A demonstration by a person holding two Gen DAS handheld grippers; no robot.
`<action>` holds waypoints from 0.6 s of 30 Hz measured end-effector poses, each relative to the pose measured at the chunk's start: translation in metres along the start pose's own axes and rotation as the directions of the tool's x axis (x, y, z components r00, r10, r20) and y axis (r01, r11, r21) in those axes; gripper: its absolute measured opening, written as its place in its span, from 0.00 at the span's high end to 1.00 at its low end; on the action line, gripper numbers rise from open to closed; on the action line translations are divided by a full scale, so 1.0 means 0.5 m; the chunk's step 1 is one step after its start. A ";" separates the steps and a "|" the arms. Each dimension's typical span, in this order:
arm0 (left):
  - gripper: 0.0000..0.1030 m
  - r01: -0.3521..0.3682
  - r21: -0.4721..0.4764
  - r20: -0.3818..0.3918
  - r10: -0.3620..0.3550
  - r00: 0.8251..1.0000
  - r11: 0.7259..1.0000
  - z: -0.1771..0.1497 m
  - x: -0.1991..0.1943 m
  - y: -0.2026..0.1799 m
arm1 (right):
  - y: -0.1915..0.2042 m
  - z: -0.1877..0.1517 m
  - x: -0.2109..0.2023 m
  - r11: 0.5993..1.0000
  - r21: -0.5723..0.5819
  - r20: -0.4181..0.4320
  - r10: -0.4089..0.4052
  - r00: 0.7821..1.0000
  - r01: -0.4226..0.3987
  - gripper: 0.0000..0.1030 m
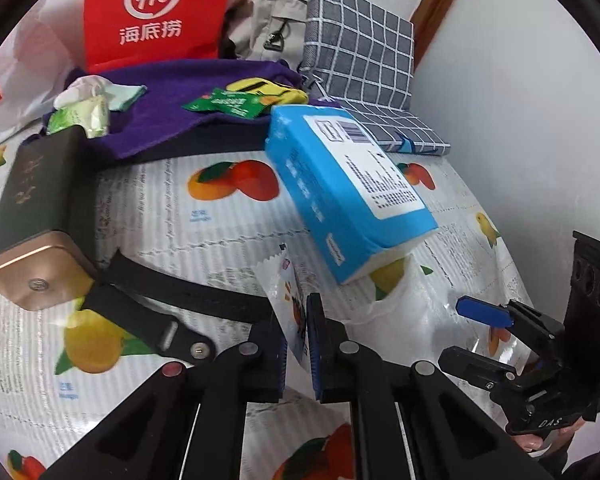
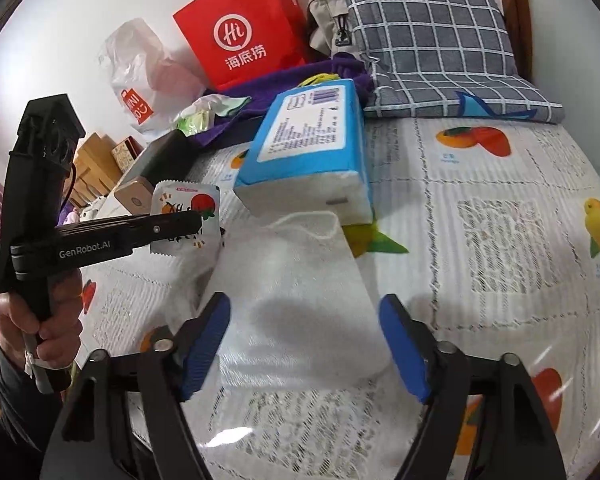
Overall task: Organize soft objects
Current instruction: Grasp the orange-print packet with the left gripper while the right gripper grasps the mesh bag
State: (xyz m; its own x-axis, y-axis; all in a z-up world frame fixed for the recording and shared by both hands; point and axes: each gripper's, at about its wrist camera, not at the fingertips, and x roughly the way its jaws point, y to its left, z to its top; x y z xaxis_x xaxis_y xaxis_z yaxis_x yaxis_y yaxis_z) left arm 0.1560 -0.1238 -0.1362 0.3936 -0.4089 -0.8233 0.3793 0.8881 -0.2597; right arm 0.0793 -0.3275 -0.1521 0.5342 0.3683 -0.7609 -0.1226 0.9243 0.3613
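My left gripper [image 1: 297, 330] is shut on a small white snack packet [image 1: 286, 280] with fruit print, held just above the bed; the packet [image 2: 184, 216] and the left gripper [image 2: 188, 222] also show in the right wrist view. My right gripper [image 2: 304, 344] is open, its blue pads on either side of a white sock [image 2: 300, 300] lying flat on the bed. It also shows in the left wrist view [image 1: 484, 320]. A blue tissue pack [image 2: 312, 140] lies just beyond the sock, also seen in the left wrist view [image 1: 348, 192].
A purple cloth [image 1: 172, 92] with green packets [image 1: 228, 106] lies at the back. A dark box with gold end [image 1: 36, 216] and a black strap [image 1: 172, 296] lie left. A red paper bag [image 2: 240, 32], a plaid pillow [image 2: 432, 36] and a white plastic bag [image 2: 140, 72] line the wall.
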 end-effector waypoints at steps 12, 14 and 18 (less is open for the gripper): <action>0.91 0.001 -0.036 0.011 -0.001 1.000 0.999 -0.016 -0.022 0.039 | -0.001 0.001 0.033 0.993 0.023 -0.049 0.118 0.992 -0.117 0.68; 0.91 0.001 -0.041 0.012 0.000 1.000 0.999 -0.019 -0.026 0.045 | 0.001 0.002 0.021 0.994 0.015 -0.035 0.109 0.993 -0.109 0.76; 0.91 -0.011 -0.046 0.017 0.012 1.000 0.999 -0.024 -0.038 0.054 | 0.008 0.004 0.000 0.995 0.003 -0.001 0.099 0.995 -0.099 0.78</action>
State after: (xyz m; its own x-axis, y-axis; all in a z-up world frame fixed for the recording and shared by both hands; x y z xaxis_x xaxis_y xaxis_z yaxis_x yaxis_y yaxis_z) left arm 0.1489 -0.0894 -0.1338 0.4125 -0.4018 -0.8176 0.3361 0.9013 -0.2733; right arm 0.0805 -0.3239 -0.1495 0.5186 0.4585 -0.7217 -0.1725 0.8828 0.4369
